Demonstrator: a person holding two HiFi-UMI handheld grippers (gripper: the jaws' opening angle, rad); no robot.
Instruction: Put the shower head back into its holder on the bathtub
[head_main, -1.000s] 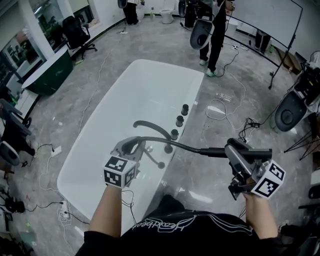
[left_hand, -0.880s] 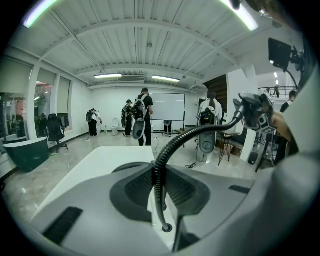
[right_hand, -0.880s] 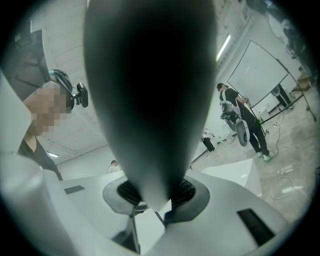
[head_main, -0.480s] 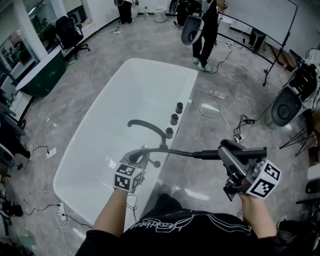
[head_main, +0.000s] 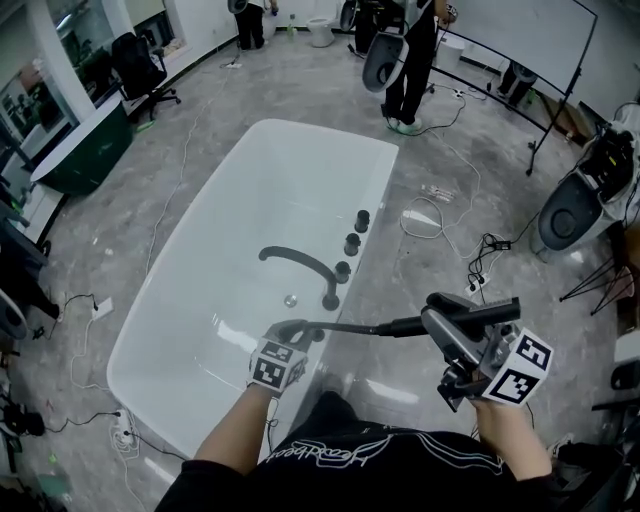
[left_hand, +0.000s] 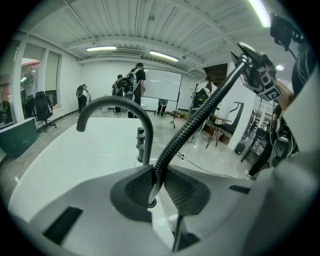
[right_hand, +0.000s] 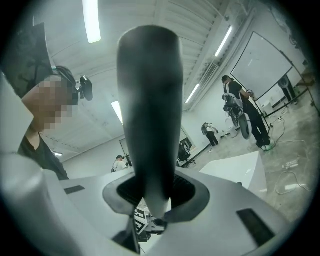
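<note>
The white bathtub (head_main: 240, 200) fills the middle of the head view, and nothing lies in it. The dark ribbed hose (head_main: 350, 326) is strung low across its near rim. It runs from about 6 o'clock below the curved spout (head_main: 300, 265) out toward 3 o'clock, past the tub edge and over the floor. A second ago that hose arched higher, level with the spout. Since then our left hand has dropped steeply to the rim and pulled it flatter, while the right hand has hardly shifted. The left tongs (left_hand: 156, 182) are clamped on the hose close to its lower end, the ribbed pads pressing it from both sides just above a fitting at the deck. The right tongs (right_hand: 152, 195) are closed round the dark handle of the shower head (right_hand: 149, 100), which they hold roughly level, well apart from the tub and at 4 o'clock of the spout. Three small dark knobs (head_main: 352, 243) stand in a row on the rim at 1 o'clock of the spout. We cannot pick out the holder itself. We judge that the slack is now gathered at the rim, so seating the shower head is still to do.
</note>
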